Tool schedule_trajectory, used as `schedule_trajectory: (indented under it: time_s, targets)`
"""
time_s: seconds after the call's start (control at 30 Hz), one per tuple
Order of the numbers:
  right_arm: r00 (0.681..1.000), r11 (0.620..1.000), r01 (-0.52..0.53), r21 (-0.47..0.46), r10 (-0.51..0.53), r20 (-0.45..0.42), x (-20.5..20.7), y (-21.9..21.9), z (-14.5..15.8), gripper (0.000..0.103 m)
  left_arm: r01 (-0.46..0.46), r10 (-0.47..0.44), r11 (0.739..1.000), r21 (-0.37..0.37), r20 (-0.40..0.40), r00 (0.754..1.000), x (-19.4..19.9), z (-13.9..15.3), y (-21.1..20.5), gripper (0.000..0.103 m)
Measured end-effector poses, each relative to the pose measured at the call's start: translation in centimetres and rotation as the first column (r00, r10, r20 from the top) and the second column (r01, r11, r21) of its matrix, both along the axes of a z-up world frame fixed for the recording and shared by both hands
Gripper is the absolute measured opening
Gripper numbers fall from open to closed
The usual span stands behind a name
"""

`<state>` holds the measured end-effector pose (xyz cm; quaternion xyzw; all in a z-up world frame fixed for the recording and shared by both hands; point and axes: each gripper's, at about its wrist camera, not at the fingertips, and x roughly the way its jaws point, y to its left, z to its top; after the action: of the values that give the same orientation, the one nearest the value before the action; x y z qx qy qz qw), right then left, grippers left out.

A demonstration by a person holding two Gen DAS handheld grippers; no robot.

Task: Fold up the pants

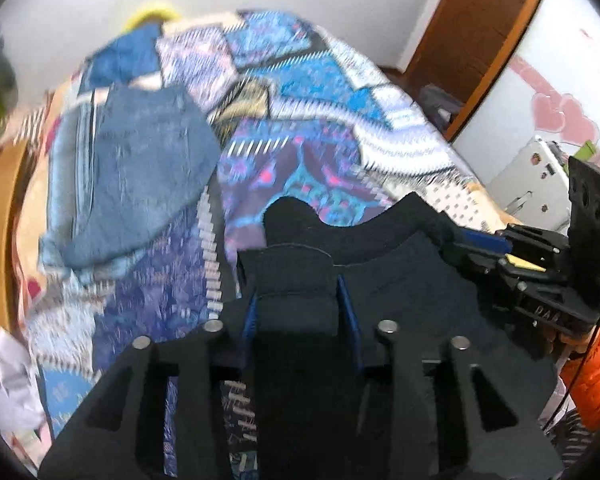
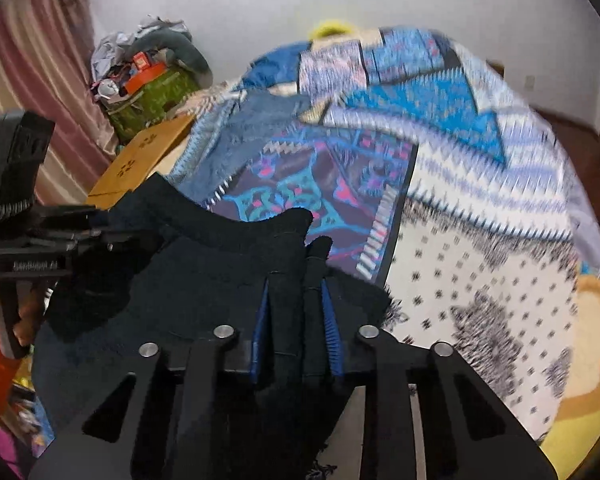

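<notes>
A patterned blue bedspread (image 1: 308,128) covers the bed, with folded blue jeans (image 1: 140,168) lying far left on it and a cardboard box (image 2: 140,160) beside the bed — neither lies between the grippers. The dark pants (image 1: 400,272) hang at the near edge: the left gripper (image 1: 298,300) pinches one bunched edge, the right gripper (image 2: 296,312) clamps another, cloth stretched between them.

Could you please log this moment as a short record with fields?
surface: patterned bedspread
held item: dark pants
left gripper: shut on the dark pants' edge
right gripper: shut on the dark pants' edge
also on bed: folded jeans, apart from the dark pants
fold: not yet made
</notes>
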<state>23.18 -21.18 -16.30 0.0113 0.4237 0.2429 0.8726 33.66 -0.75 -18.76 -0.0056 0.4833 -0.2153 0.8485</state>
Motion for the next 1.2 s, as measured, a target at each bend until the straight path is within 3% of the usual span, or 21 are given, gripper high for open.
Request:
schedule_trajectory:
  time_s: [0.1,0.23,0.3,0.43,0.5,0.6,0.73,0.83,0.97,1.2]
  targets:
    - [0.998,1.000,0.023,-0.020,-0.022,0.056,-0.5,-0.2,0.6,0.018,0.029,-0.031,0.999,0.028,0.058,0.998,0.3,0.4,-0.7,0.035]
    - [0.998,0.998,0.059,0.005,-0.059,-0.004,0.6,-1.0,-0.5,0.018,0.016,-0.016,0.998,0.065,-0.010,1.000,2.2,-2.0,-1.3,0.039]
    - [0.997,0.997,0.071,0.000,-0.071,-0.041,1.2,-1.1,-1.2,0.018,-0.004,0.006,0.999,0.046,-0.038,0.999,2.9,-3.1,-1.0,0.042]
    - [0.992,0.996,0.081,-0.030,-0.083,-0.092,1.5,-0.8,-1.8,0.022,-0.056,0.056,0.998,-0.004,-0.078,0.995,3.3,-3.2,0.0,0.051]
    - [0.992,0.995,0.081,-0.054,-0.086,-0.096,1.2,-0.7,-1.6,0.025,-0.081,0.082,0.997,0.007,-0.074,0.994,3.0,-2.6,0.2,0.055]
    - [0.992,0.993,0.087,-0.086,-0.094,-0.081,0.5,-0.7,-0.8,0.028,-0.114,0.115,0.992,0.056,-0.012,0.993,2.1,-0.8,0.3,0.056]
    - [0.996,0.993,0.072,-0.094,-0.076,-0.040,-1.2,-0.4,1.2,0.038,-0.153,0.142,0.983,0.106,0.102,0.985,0.2,2.1,0.9,0.071]
    - [0.999,0.996,0.054,-0.075,-0.054,-0.002,-2.6,-0.2,2.9,0.045,-0.157,0.136,0.979,0.129,0.157,0.978,-1.6,3.7,1.2,0.075]
    - [1.000,0.999,0.018,-0.029,-0.017,0.014,-4.5,0.8,4.5,0.053,-0.141,0.122,0.982,0.123,0.149,0.981,-3.8,4.0,1.4,0.088]
    - [0.998,0.997,-0.038,-0.062,0.036,-0.041,-7.3,3.0,2.2,0.058,-0.116,0.099,0.963,0.243,0.080,0.992,-6.6,0.1,0.6,0.089]
